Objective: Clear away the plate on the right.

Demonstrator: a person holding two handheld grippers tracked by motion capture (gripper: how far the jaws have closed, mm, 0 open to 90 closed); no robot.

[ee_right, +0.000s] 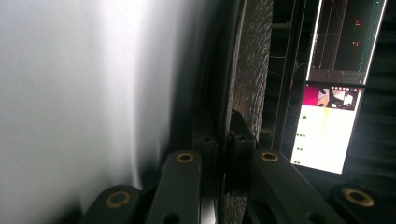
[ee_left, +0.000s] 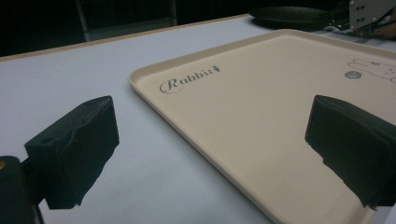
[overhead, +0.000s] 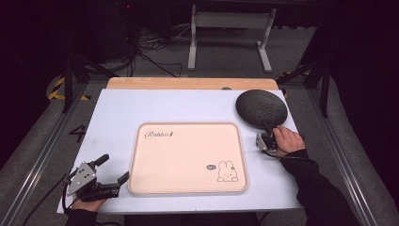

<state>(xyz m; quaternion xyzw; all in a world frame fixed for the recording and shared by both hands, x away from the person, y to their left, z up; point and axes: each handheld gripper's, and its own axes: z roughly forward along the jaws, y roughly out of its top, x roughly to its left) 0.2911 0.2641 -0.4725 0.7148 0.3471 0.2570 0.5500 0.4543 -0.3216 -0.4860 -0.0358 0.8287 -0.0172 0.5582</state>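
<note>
My right gripper (overhead: 266, 137) clamps the near rim of the dark round plate (overhead: 261, 108) at the table's far right corner – an edge grip, suited to lifting it; my left gripper (overhead: 109, 170) rests spread apart beside the beige tray (overhead: 188, 188) – seemingly its destination

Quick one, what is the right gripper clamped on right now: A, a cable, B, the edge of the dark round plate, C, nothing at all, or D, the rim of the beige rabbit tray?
B: the right gripper has its fingers pinched on the near edge of the dark round plate, beside the tray.
</note>
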